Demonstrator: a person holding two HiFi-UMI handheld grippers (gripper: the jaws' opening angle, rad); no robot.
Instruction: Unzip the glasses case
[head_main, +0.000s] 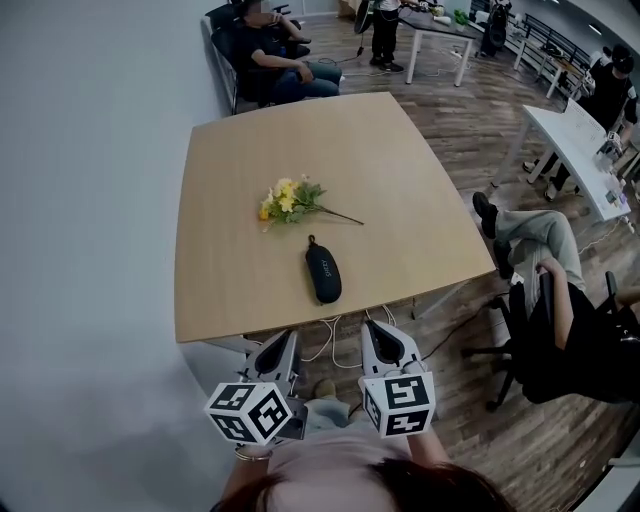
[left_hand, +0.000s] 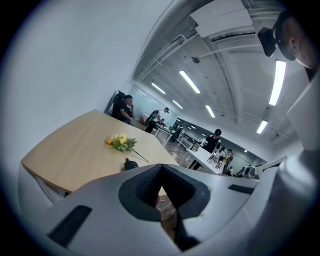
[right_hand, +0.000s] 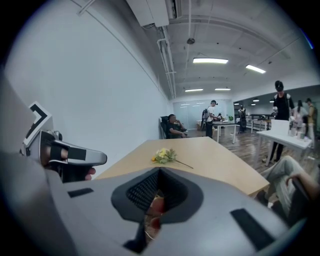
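Left gripper (head_main: 277, 347) and right gripper (head_main: 386, 336) were closed, empty; glasses case (head_main: 323, 274) lay ahead on the table (head_main: 410, 170).

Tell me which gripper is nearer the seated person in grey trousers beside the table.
Right. The right gripper hangs off the table's near edge, on the side of the seated person; the left gripper is beside it, farther away.

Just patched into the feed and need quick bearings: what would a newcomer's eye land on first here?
The black glasses case lies closed near the front edge of the wooden table, with a sprig of yellow flowers just beyond it. The left gripper and right gripper are both shut and empty, short of the table's near edge and apart from the case.
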